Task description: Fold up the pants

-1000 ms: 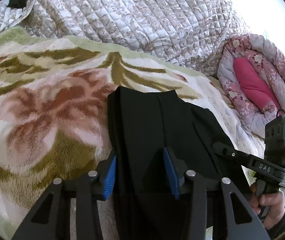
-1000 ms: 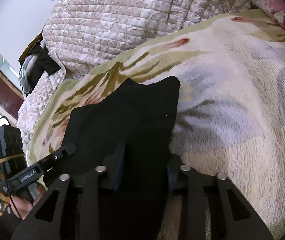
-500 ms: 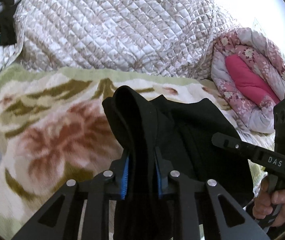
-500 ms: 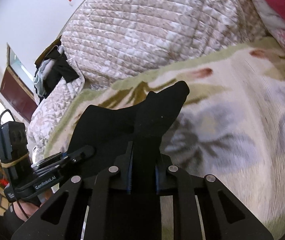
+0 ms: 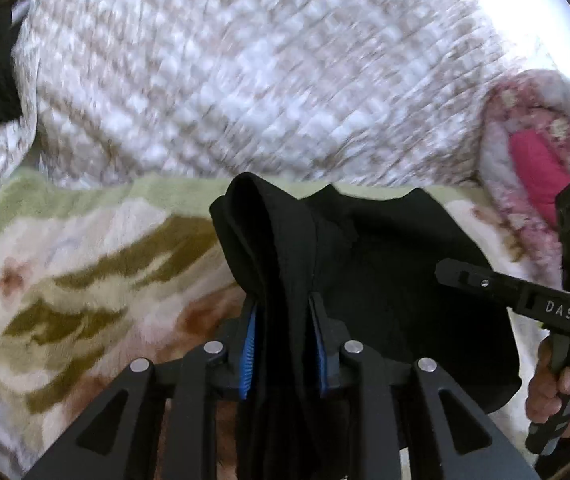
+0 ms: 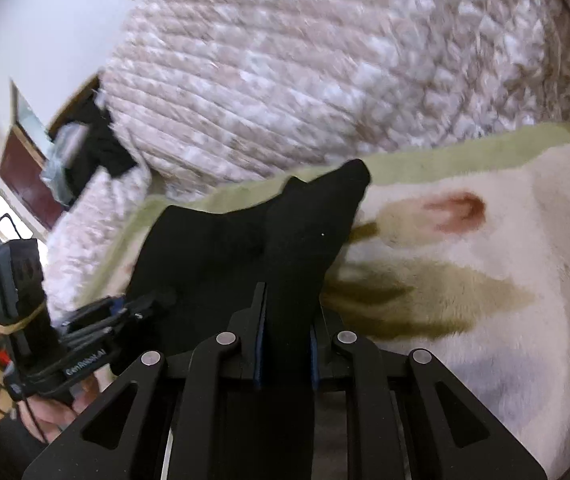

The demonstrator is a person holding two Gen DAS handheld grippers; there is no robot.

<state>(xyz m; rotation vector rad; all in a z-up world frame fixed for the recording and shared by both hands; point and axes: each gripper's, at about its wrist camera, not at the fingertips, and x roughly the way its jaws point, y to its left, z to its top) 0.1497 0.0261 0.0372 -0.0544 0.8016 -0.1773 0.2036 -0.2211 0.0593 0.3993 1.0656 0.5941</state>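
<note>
Since half a second ago both grippers have carried the pants' pinched edge farther toward the quilted bedding, whose pattern now smears with motion. Black pants point(image 5: 385, 280) drape over the floral fleece blanket point(image 5: 85, 264) on the bed, their long axis running away from the cameras toward the quilted comforter point(image 5: 265, 80). Left gripper point(image 5: 283, 344) has its jaws clenched on a bunched fold that peaks just ahead of them. Right gripper point(image 6: 285, 344) likewise has its jaws clamped on a fold, a pointed corner point(image 6: 355, 174) sticking forward over the blanket's green border.
</note>
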